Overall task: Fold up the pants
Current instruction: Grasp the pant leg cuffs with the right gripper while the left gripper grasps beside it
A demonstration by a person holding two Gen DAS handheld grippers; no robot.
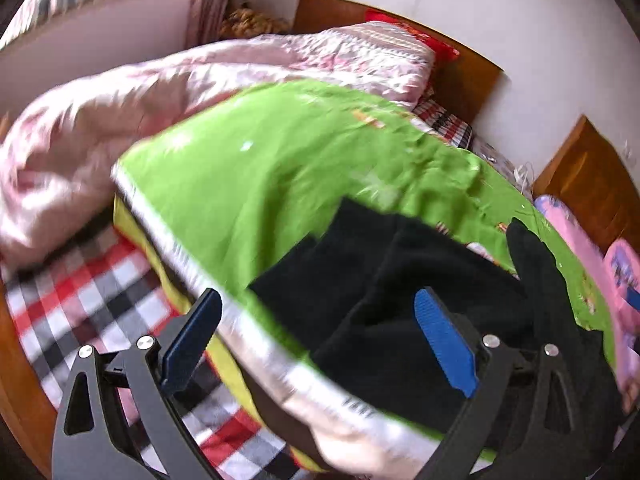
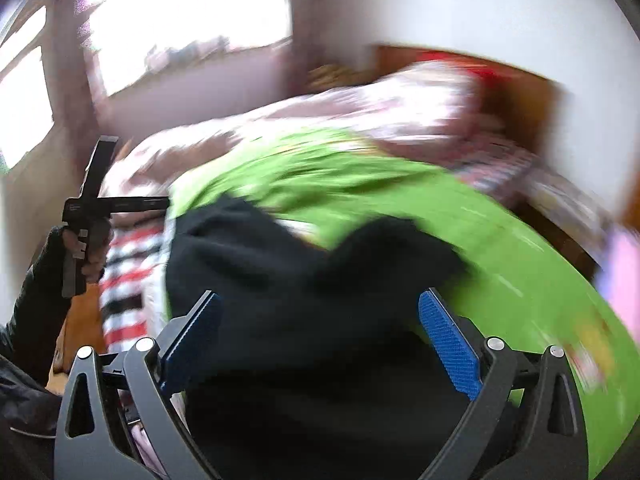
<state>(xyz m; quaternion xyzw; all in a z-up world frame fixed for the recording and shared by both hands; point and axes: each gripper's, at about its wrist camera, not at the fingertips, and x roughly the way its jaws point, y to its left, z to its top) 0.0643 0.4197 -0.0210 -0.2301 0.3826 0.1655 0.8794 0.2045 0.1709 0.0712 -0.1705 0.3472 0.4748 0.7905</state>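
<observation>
The black pants lie bunched on a green blanket on the bed. They also show in the right wrist view. My left gripper is open above the blanket's near edge, with the pants just past its right finger. My right gripper is open and hovers over the pants, its blue pads wide apart with nothing between them. The left gripper's handle, held in a gloved hand, shows at the left of the right wrist view. Both views are blurred by motion.
A pink quilt is heaped behind the green blanket. A red, black and white checked sheet covers the bed at the left. A wooden headboard and white wall stand at the back. Pink items lie at the right edge.
</observation>
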